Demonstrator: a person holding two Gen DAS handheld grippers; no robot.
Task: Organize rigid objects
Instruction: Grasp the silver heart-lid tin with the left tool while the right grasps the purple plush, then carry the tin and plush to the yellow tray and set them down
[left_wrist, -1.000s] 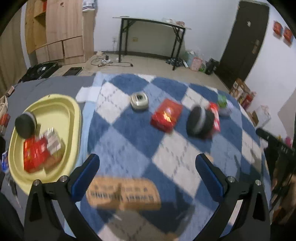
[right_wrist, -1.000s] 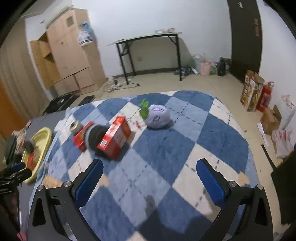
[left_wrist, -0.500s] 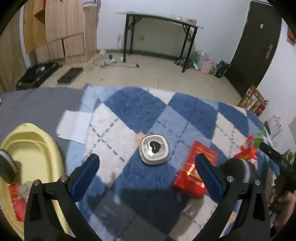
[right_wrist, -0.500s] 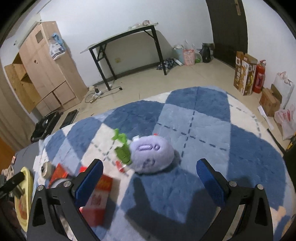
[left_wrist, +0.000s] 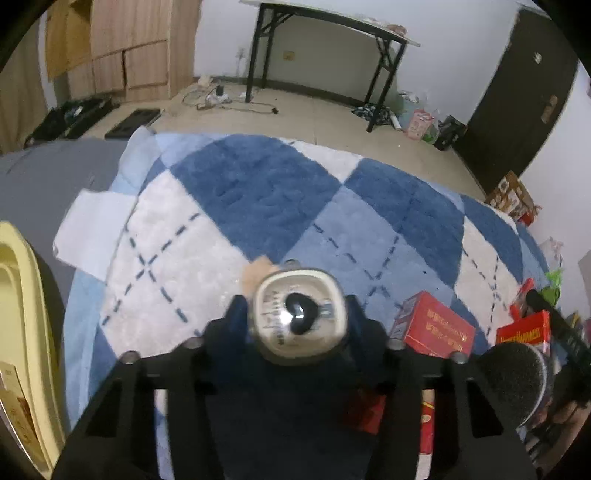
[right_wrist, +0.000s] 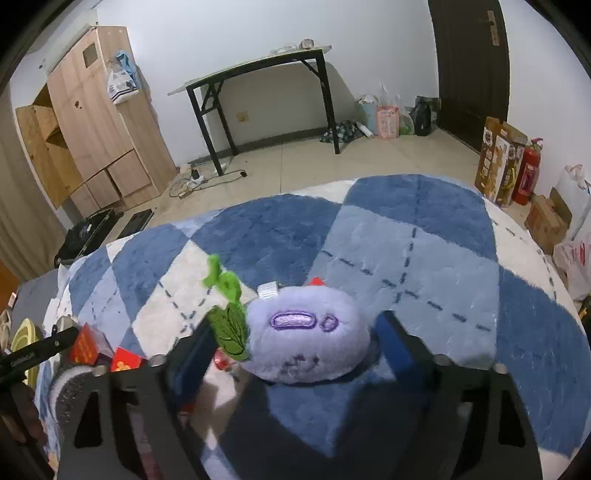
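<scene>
My left gripper (left_wrist: 297, 317) is shut on a cream square tin with a black heart on its lid (left_wrist: 298, 317), its blue fingers pressed on both sides. To its right lie a red box (left_wrist: 436, 328), a second red box (left_wrist: 522, 332) and a dark round foam-topped object (left_wrist: 513, 380). My right gripper (right_wrist: 295, 339) is partly closed around a purple plush toy (right_wrist: 306, 343) with green leaves (right_wrist: 229, 325); the fingers stand on either side with small gaps. Red boxes (right_wrist: 88, 343) lie at the left.
A yellow tray (left_wrist: 18, 332) sits at the left edge on a grey cover, also in the right wrist view (right_wrist: 22, 332). Everything lies on a blue-and-white checked rug (left_wrist: 258, 206). A white cloth (left_wrist: 92, 229) lies at its left. A black-legged table (right_wrist: 258, 74) stands by the far wall.
Both grippers moved forward and down. The left one closed on the cream tin. The right one narrowed around the purple plush, which now sits between its fingers.
</scene>
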